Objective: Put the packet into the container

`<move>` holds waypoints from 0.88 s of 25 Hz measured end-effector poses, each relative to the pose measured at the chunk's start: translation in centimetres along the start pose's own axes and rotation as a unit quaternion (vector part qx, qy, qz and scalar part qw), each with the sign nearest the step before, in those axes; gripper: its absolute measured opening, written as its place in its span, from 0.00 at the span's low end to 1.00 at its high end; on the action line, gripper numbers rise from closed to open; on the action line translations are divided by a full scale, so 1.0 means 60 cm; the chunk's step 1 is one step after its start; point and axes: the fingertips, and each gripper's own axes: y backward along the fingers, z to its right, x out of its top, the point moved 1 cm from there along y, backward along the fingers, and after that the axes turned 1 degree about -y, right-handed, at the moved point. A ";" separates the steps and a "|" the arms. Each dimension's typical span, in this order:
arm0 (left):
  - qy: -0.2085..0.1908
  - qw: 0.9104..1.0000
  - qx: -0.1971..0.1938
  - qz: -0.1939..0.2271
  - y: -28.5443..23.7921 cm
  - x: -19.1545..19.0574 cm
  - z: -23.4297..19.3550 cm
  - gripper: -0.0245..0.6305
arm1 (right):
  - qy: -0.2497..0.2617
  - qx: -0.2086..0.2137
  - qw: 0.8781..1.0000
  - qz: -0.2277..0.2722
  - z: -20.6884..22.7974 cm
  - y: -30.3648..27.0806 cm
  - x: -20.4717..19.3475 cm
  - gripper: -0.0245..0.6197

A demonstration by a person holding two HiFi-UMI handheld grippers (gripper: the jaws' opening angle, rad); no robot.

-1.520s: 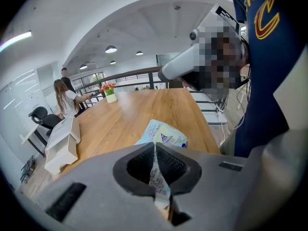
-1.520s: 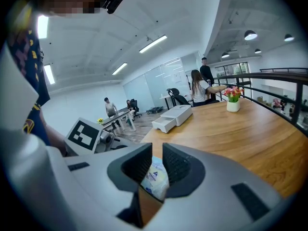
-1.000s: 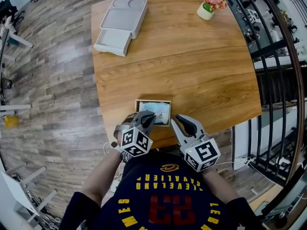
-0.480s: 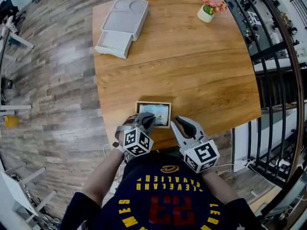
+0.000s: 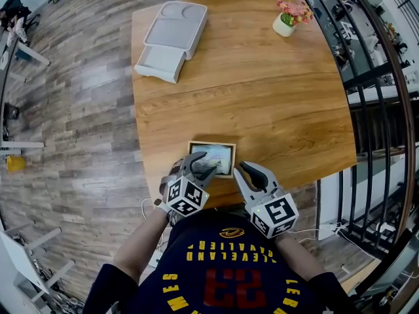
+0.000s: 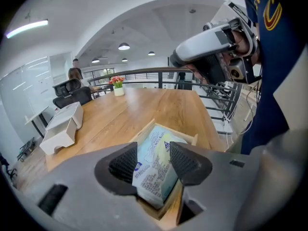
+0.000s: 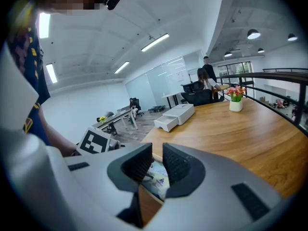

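Left gripper [image 5: 204,165], lower centre of head view, jaws opening w/ the packet [image 6: 155,167] between them. Packet lies in the wooden container [image 5: 211,143] at near edge of table [image 5: 262,97]. Right gripper [image 7: 157,159], just right of container: jaws a narrow gap apart, empty. Grey tray [image 5: 171,38] upper left, flower pot [image 5: 285,19] upper right.

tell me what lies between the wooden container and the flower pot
Nothing: in the head view the table is bare wood between the container and the flower pot.
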 end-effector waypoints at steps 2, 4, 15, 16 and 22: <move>0.014 1.000 0.004 0.015 0.011 0.013 -0.004 0.35 | 0.002 0.001 1.000 0.001 0.000 -0.002 0.002 0.15; 0.034 0.999 0.006 0.029 0.025 0.027 -0.010 0.35 | 0.005 0.002 1.000 0.002 0.000 -0.004 0.004 0.15; 0.160 0.970 0.016 0.184 0.149 0.186 -0.043 0.35 | 0.013 0.002 1.000 0.021 0.006 0.005 0.033 0.15; 0.171 0.965 0.015 0.197 0.158 0.199 -0.044 0.35 | 0.013 0.002 1.000 0.023 0.008 0.006 0.036 0.15; 0.201 0.946 0.009 0.255 0.212 0.261 -0.057 0.33 | 0.017 0.003 0.999 0.043 0.014 0.004 0.074 0.15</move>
